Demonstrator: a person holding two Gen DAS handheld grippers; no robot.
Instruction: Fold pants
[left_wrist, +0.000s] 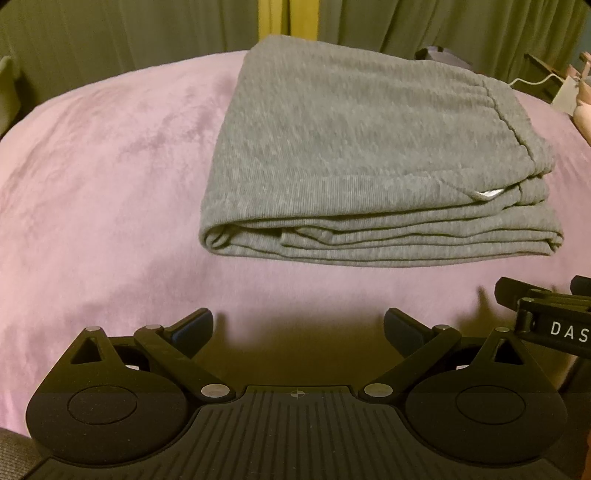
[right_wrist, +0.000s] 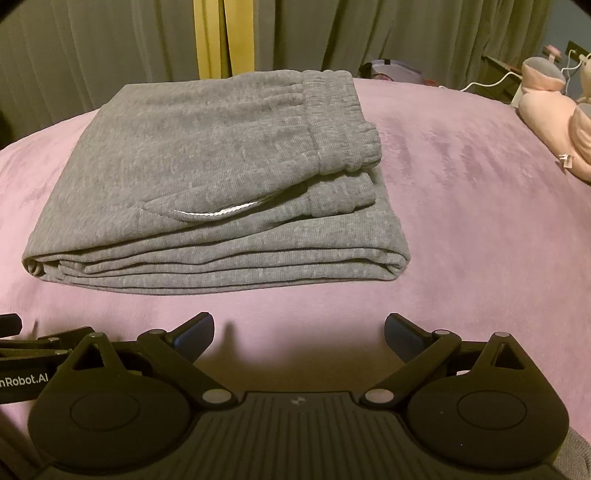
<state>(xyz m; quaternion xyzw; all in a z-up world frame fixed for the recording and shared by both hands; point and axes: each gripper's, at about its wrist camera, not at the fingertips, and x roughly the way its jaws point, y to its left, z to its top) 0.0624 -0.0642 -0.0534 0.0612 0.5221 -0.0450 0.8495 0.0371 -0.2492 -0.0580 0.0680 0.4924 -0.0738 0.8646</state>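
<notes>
Grey pants folded into neat stacked rectangle, waistband on top, on pink bed. Left gripper & right gripper both wide open, empty, short of pants

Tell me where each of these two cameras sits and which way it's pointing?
Left wrist: rides the left gripper, looks forward over the blanket at the pants; right gripper at its right edge.
Right wrist: rides the right gripper, same heading; the left gripper at its left edge.
Shared: pants, blanket, curtains.
</notes>
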